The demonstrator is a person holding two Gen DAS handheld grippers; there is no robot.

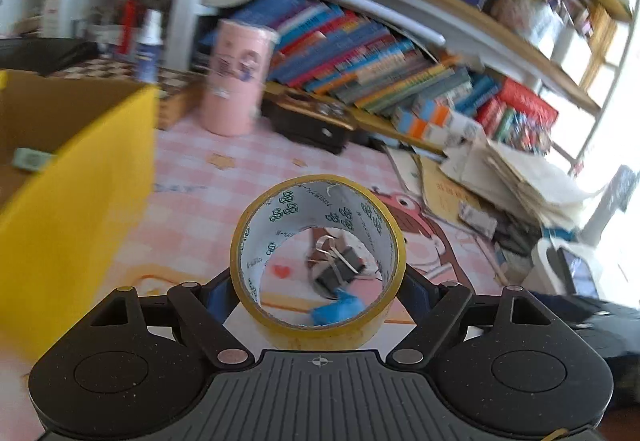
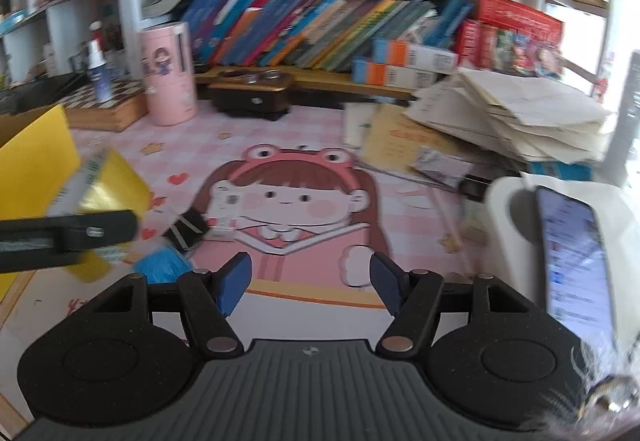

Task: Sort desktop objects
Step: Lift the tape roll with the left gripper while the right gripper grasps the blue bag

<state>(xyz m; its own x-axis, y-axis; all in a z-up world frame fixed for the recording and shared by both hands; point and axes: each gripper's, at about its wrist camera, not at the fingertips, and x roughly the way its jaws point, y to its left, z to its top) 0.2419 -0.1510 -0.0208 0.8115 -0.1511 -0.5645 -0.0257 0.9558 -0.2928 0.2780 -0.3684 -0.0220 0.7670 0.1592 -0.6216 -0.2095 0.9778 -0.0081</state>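
Left hand-held gripper: clamping the yellow tape roll by its sides, lifting it clear of the desk.
Destination: probably the yellow cardboard box, just left.
Right hand-held gripper: hovering half-open, holding nothing.
Remaining: binder clip lying on the desk.

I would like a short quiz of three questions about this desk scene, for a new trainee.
1. True or false: the left tool holds the yellow roll of adhesive tape.
2. What is between the pads of the right tool? A) a black binder clip B) nothing C) a pink cylindrical container
3. Fill in: the open cardboard box with yellow sides appears on the ___ side in the left wrist view.

Key:
1. True.
2. B; the black binder clip lies on the pink cartoon desk mat, and the pink cylindrical container stands near the bookshelf.
3. left.
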